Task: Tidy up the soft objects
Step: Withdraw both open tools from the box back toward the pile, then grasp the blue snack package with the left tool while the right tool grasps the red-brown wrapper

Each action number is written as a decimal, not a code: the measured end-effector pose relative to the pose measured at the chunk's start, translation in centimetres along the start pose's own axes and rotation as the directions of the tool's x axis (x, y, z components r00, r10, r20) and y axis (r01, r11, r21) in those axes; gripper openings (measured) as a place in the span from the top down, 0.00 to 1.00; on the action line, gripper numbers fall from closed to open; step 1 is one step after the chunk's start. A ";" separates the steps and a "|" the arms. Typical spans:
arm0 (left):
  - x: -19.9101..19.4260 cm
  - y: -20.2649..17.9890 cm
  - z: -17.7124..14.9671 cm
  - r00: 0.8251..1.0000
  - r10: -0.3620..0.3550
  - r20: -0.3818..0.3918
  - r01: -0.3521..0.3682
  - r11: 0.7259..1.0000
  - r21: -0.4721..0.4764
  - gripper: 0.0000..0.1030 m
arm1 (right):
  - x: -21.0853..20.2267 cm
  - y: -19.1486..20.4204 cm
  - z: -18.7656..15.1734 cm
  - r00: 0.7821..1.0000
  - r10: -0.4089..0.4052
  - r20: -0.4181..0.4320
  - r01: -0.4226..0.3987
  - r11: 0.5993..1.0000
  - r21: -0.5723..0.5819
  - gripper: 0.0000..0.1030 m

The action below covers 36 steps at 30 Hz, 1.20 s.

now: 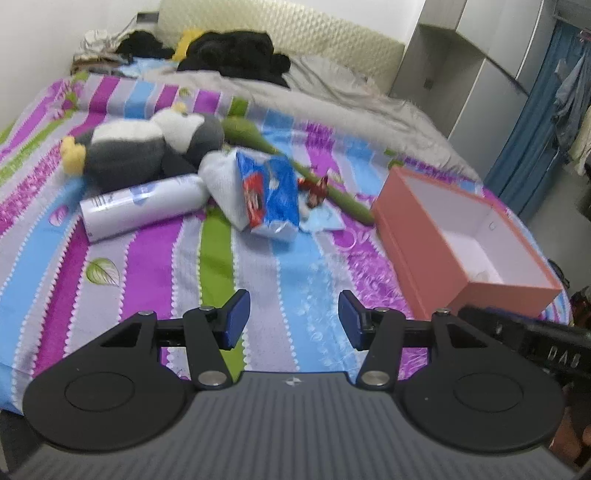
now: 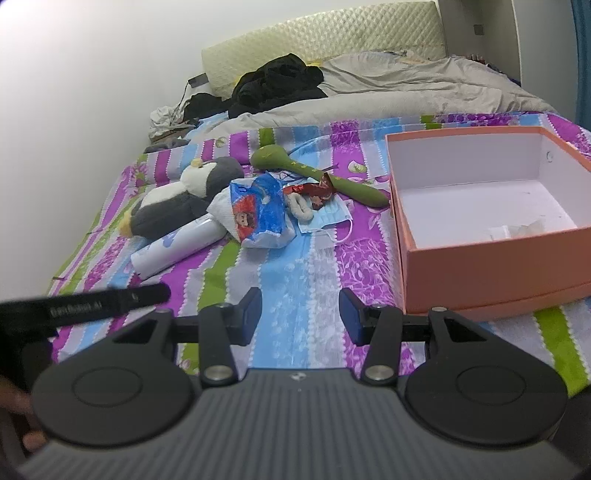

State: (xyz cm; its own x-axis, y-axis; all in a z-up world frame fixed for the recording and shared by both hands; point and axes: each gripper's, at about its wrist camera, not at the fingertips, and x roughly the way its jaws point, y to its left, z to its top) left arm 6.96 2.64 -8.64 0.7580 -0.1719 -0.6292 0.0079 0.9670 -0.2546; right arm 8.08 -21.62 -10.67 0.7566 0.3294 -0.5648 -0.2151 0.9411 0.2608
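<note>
A grey and white plush penguin (image 1: pixel 147 144) (image 2: pixel 184 199) lies on the striped bedspread. Beside it are a white roll (image 1: pixel 142 205) (image 2: pixel 177 243), a blue and red plastic bag (image 1: pixel 267 188) (image 2: pixel 258 210), a long green plush toy (image 1: pixel 325 181) (image 2: pixel 317 173), a red wrapper (image 2: pixel 314 190) and a blue face mask (image 2: pixel 328 218). An open pink box (image 1: pixel 417 254) (image 2: pixel 491 266) stands to the right. My left gripper (image 1: pixel 293 319) hovers open over the bedspread, well short of the pile. My right gripper (image 2: pixel 299 315) is also open with nothing between its fingers, near the box's front left corner.
A grey duvet (image 2: pixel 388 88) and black clothes (image 1: pixel 229 51) (image 2: pixel 277 83) lie at the head of the bed by the cream headboard (image 2: pixel 332 33). A white wardrobe (image 1: pixel 461 62) and hanging clothes stand at the right. The other gripper's black body (image 2: pixel 81 304) shows at the left.
</note>
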 end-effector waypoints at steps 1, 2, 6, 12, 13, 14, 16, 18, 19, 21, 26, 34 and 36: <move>0.8 0.2 0.0 1.000 0.001 -0.013 -0.001 1.000 -0.001 0.43 | 0.8 -0.1 0.2 1.000 0.001 -0.003 -0.001 1.000 0.002 0.52; 1.6 0.4 -0.1 1.000 0.005 -0.024 -0.005 1.000 -0.003 0.43 | 1.4 -0.2 0.3 1.000 0.003 -0.006 -0.003 1.000 0.000 0.52; 4.8 1.4 -0.2 0.999 0.009 -0.052 -0.009 1.000 -0.012 0.43 | 4.1 0.5 0.6 1.000 -0.013 -0.018 0.013 0.999 -0.036 0.52; 9.1 2.7 0.6 0.998 0.020 -0.057 -0.022 0.999 -0.030 0.42 | 8.0 1.1 1.2 0.999 0.010 -0.043 -0.011 1.000 -0.028 0.52; 9.8 2.9 0.8 0.998 0.022 -0.054 -0.024 0.999 -0.036 0.42 | 8.9 1.3 1.5 0.999 0.010 -0.046 -0.011 0.999 -0.030 0.52; 10.4 3.1 1.1 0.998 0.022 -0.052 -0.025 0.999 -0.046 0.42 | 9.6 1.4 1.7 0.999 0.011 -0.048 -0.012 0.999 -0.032 0.52; 11.6 3.6 1.4 0.999 0.023 -0.049 -0.026 0.998 -0.062 0.40 | 11.0 1.5 2.1 0.999 0.008 -0.047 -0.010 0.999 -0.033 0.52; 12.8 4.0 1.9 0.999 0.027 -0.047 -0.031 0.996 -0.078 0.36 | 12.3 1.4 2.8 0.999 -0.001 -0.041 -0.001 0.999 -0.035 0.52; 13.3 4.2 2.0 0.999 0.030 -0.044 -0.033 0.996 -0.087 0.36 | 13.1 1.3 3.2 0.999 -0.006 -0.034 0.005 0.999 -0.034 0.52; 14.5 4.8 2.5 0.999 0.035 -0.041 -0.040 0.993 -0.108 0.36 | 14.5 0.9 4.0 1.000 -0.020 -0.024 0.019 0.999 -0.026 0.52; 17.3 6.3 3.5 0.999 0.024 -0.035 -0.030 0.985 -0.168 0.36 | 18.4 -0.6 5.9 0.998 -0.065 0.004 0.065 0.998 0.005 0.52; 21.1 8.0 4.7 0.999 -0.044 -0.011 0.038 0.954 -0.296 0.37 | 23.8 -1.5 7.6 0.997 -0.080 0.021 0.079 0.996 0.035 0.53; 21.9 8.2 4.8 0.999 -0.042 -0.003 0.039 0.946 -0.320 0.37 | 25.0 -1.6 8.1 0.995 -0.093 0.031 0.091 0.995 0.039 0.53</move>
State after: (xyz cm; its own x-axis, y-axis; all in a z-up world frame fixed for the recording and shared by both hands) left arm 26.77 7.77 -20.94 0.7549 -0.2134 -0.6201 -0.1718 0.8482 -0.5010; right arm 32.35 -15.49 -18.92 0.7918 0.2383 -0.5624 -0.1208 0.9636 0.2383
